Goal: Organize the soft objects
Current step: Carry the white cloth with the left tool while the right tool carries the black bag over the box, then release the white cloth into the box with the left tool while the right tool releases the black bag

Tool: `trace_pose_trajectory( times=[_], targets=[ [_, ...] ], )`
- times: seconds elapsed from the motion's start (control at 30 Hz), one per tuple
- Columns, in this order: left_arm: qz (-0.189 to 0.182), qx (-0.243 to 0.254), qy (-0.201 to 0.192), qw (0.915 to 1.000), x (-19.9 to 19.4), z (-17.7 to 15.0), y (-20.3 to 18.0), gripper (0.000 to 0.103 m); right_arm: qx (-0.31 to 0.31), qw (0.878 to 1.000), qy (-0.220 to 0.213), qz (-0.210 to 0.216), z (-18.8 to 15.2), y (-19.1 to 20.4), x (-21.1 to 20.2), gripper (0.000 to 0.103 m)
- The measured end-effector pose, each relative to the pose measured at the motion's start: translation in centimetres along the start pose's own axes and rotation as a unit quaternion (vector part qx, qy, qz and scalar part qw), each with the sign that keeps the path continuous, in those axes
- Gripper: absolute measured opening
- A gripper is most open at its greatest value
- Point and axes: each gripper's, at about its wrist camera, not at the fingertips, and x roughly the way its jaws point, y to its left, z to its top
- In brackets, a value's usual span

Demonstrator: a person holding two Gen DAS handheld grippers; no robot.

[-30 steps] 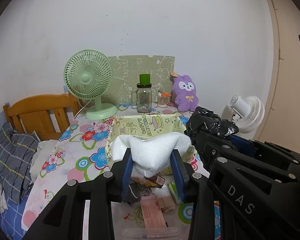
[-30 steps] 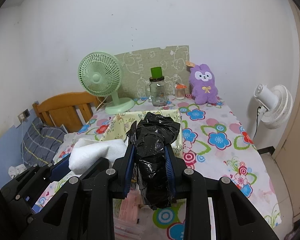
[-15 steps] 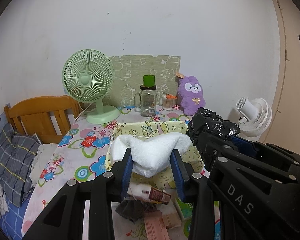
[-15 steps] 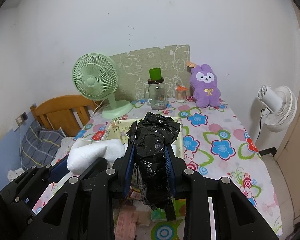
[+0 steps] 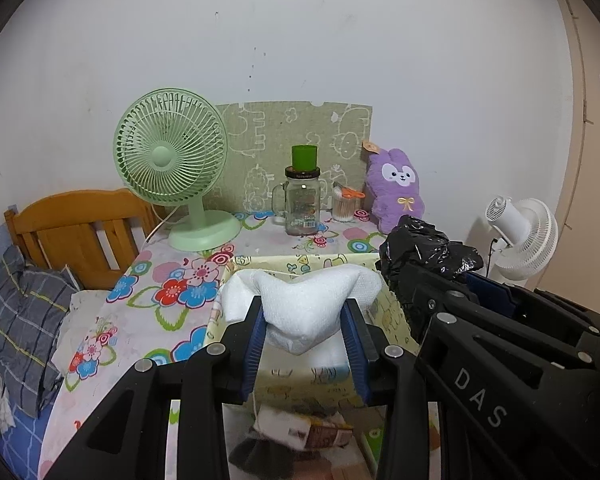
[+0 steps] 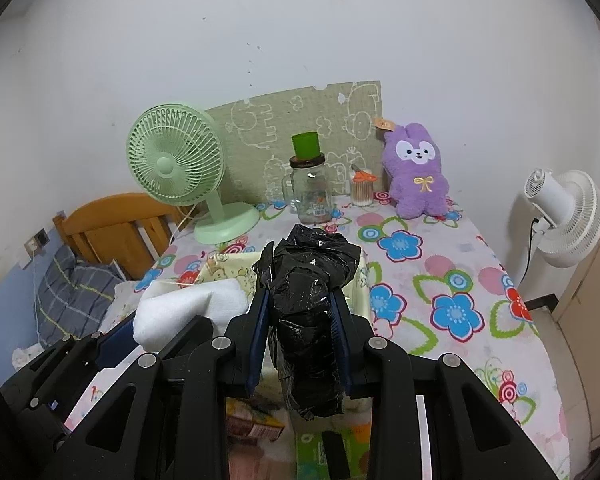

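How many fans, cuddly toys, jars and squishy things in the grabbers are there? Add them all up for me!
Fans: 2, the green fan and the white fan
Cuddly toys: 1, the purple bunny
Jars: 2, the glass jar and the cotton swab jar
Squishy things held: 2, the white cloth and the black bag
Total: 7

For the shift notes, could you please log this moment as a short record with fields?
left gripper: shut on white towel
right gripper: shut on black bag
bin: yellow fabric, open top, just beyond and below both grippers
back of table: green fan, jar, purple plush
near edge, below grippers: small packets, blurred
table: floral cloth
step: neither item in the bin yet
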Motion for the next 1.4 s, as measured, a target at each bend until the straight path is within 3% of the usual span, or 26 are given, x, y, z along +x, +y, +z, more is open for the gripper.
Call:
trace_pose_trajectory(
  times=[0.47,0.8,1.03,1.13,1.2,1.4],
  targets=[
    [0.008,-0.004,0.012,0.9999,4.2,1.0,0.4,0.038,0.018,1.0,0.014,0.005,1.2,-1.0,4.3,0.033],
    [0.008,-0.009,0.042,0.999,8.2,1.5,0.9,0.04,0.037,0.999,0.031,0.002,1.7,-1.7,8.1,0.033],
    [0.013,-0.014,0.066,0.9976,10.3,1.3,1.5,0.05,0.037,0.998,0.049,-0.002,1.6,-1.9,10.2,0.033],
    [0.022,-0.024,0.075,0.9967,10.9,1.2,2.1,0.064,0.035,0.998,0.052,-0.004,1.5,-1.9,10.7,0.033],
    [0.031,-0.03,0.079,0.996,11.2,1.1,2.5,0.08,0.035,0.998,0.053,-0.006,1.6,-2.0,11.0,0.033],
    [0.02,-0.014,0.079,0.9966,11.2,0.9,2.2,0.09,0.036,0.997,0.063,0.005,1.5,-2.0,11.7,0.033]
  ],
)
